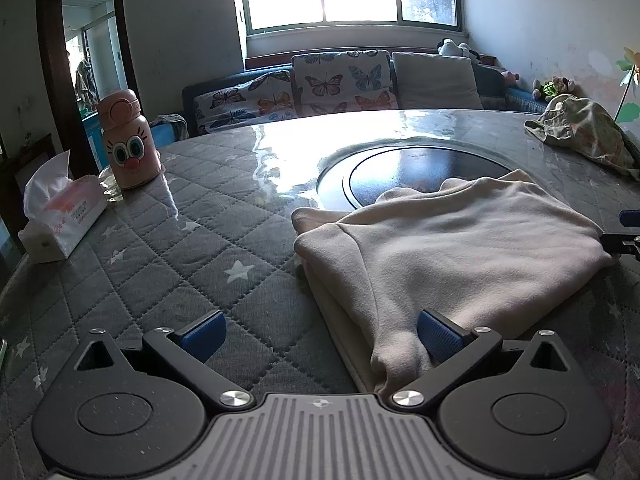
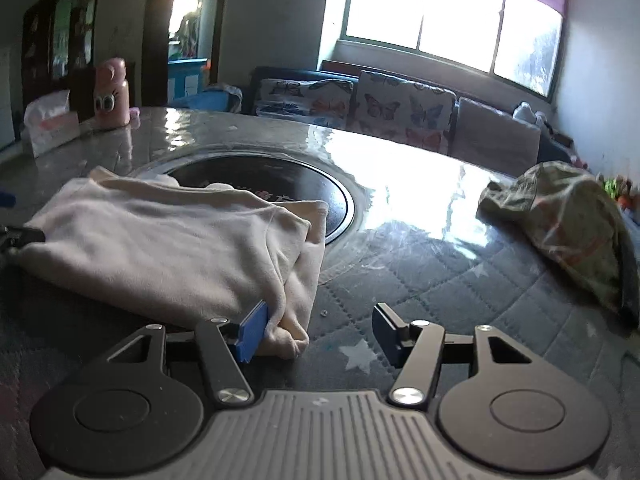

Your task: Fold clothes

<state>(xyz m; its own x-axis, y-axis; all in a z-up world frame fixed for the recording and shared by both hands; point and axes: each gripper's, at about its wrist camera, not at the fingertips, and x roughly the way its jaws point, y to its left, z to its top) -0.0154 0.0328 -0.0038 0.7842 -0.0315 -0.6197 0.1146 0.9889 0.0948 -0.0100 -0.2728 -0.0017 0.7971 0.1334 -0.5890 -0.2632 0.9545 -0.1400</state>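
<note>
The cream garment lies folded into a thick, roughly rectangular bundle on the quilted star-patterned surface, its far edge overlapping the dark round inset at the surface's centre. The left hand-held gripper sits at the bundle's near-left corner with its jaws spread wide: one blue pad touches the cloth, the other stands well clear over the bare quilt, so nothing is pinched. The right hand-held gripper is at the opposite near corner, jaws likewise apart, its left pad against the loose rolled tip of fabric and the other pad off to 3 o'clock over the surface. The fold looks nearly finished; what probably remains is tidying the corners or one last fold. To do that well, each gripper should close on all layers at its corner, not just the top sheet, and both should lift and travel together so the stack does not shear or fan open. The sagging tip by the right gripper wants tucking under first. A second, patterned garment waits crumpled at 2 o'clock, well apart, and the pink bottle and tissue box at 10 o'clock are safely clear.
</note>
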